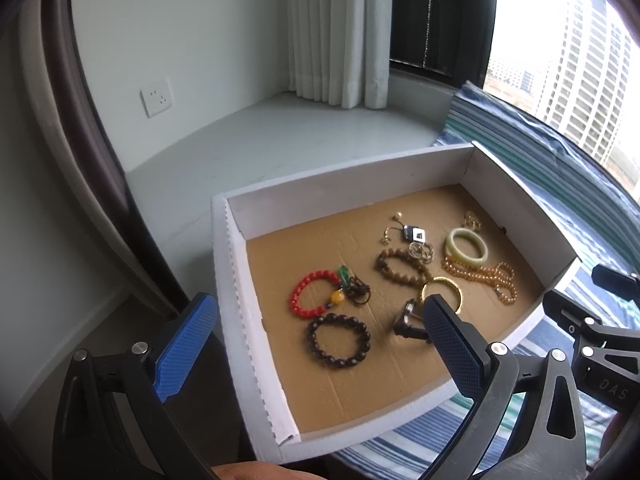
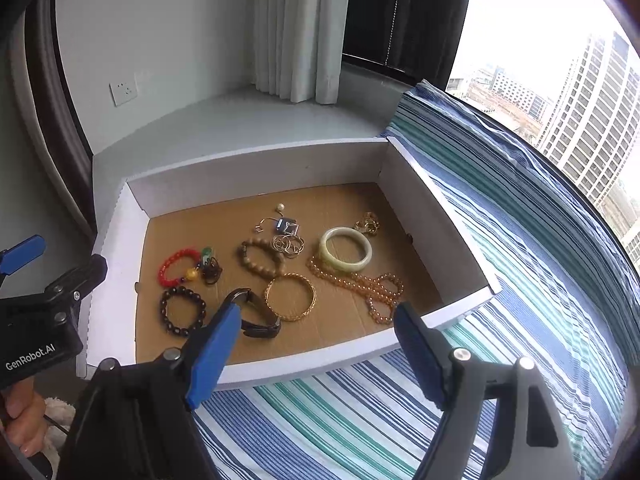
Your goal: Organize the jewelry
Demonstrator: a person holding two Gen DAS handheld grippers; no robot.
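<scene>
I read both tongs as open and empty: the right tongs hover over the near wall of the white cardboard box, and the left tongs hang over its near left corner. The jewelry lies loose on the box's brown floor. Of it, the gold bangle lies flat just beyond and between the right fingertips, touching the dark strap bracelet on its left. I judge the right hand the nearer, so the coming reach is forward and down, with the pads straddling the bangle's rim.
</scene>
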